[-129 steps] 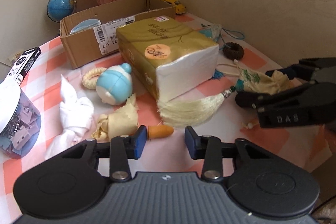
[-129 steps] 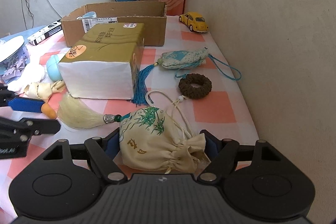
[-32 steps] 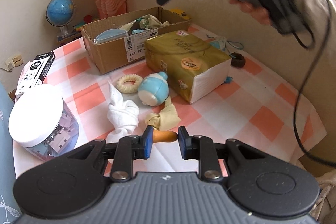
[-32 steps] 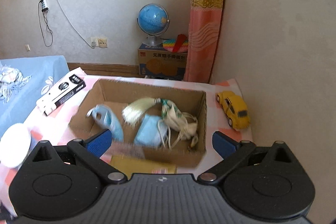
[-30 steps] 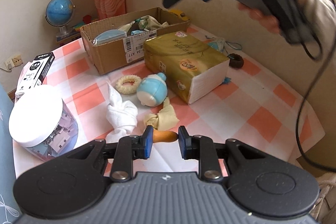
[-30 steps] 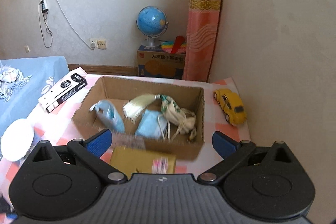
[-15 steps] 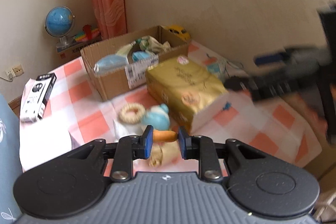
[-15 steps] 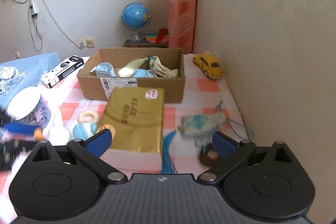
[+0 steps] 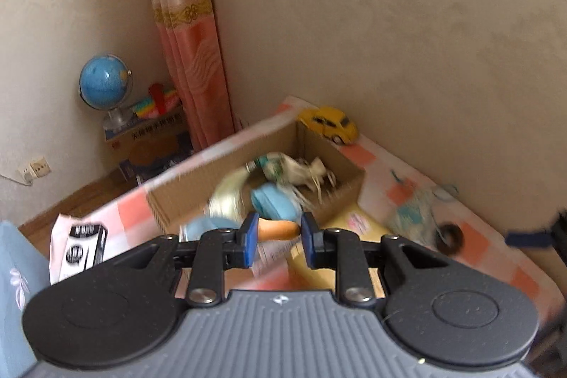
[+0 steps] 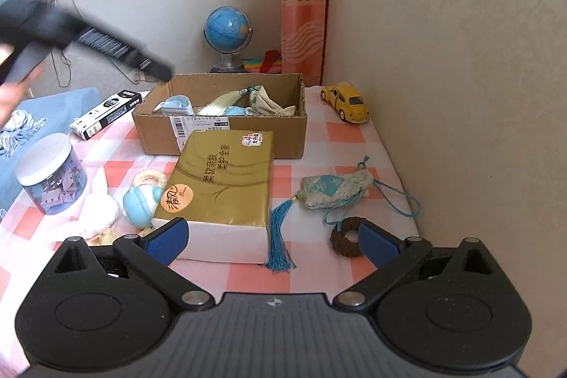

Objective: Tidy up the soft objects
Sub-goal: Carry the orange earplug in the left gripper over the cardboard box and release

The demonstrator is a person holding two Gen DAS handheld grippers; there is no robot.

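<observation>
We take the cardboard box as our landmark. Our left gripper hangs in the air on the near side of the box, above its open top, with its blue pads pinched narrowly onto an orange, carrot-shaped soft piece. We hold it high, we judge, so it can clear the box wall and drop in with the soft things already inside: a cream tassel, a drawstring pouch and pale blue pieces.

The orange piece lies crosswise between the pads, its long axis running from one pad to the other, roughly parallel to the near wall of the box. Blur hides whether any cloth trails beneath it.

Our right gripper waits low over the table, well in front of the box, with its jaws wide and nothing between them. It faces the blue patterned sachet, which lies in front of the box toward the wall, its long axis tilted across the table and its blue tassel trailing toward us. We judge this one the next to go in.
</observation>
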